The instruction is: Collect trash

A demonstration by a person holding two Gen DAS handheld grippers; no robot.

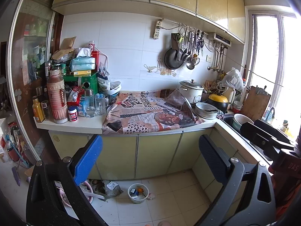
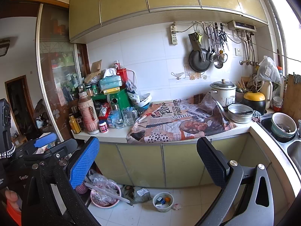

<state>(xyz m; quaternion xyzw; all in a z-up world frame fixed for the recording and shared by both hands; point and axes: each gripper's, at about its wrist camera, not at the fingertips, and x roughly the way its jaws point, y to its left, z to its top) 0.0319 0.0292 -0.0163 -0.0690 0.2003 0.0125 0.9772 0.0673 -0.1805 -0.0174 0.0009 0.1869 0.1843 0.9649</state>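
Both grippers hang in the air before a kitchen counter, open and empty. My left gripper (image 1: 150, 158) faces the cabinet doors; my right gripper (image 2: 148, 160) does the same, further right. On the floor under the cabinets stands a small white bowl of scraps (image 1: 138, 193), also in the right wrist view (image 2: 163, 201). Beside it lie a crumpled paper bit (image 2: 176, 206), a grey bag (image 1: 112, 188) and a pink basin full of waste (image 2: 106, 195). A sheet of newspaper (image 1: 150, 113) covers the counter (image 2: 105, 135).
The counter's left end holds bottles, jars, glasses and a green box (image 1: 80, 82). A rice cooker (image 1: 191, 91), a metal tin (image 1: 206, 111) and a yellow-lidded pot (image 2: 254, 100) stand at the right. A sink (image 2: 293, 148) with bowls is at far right.
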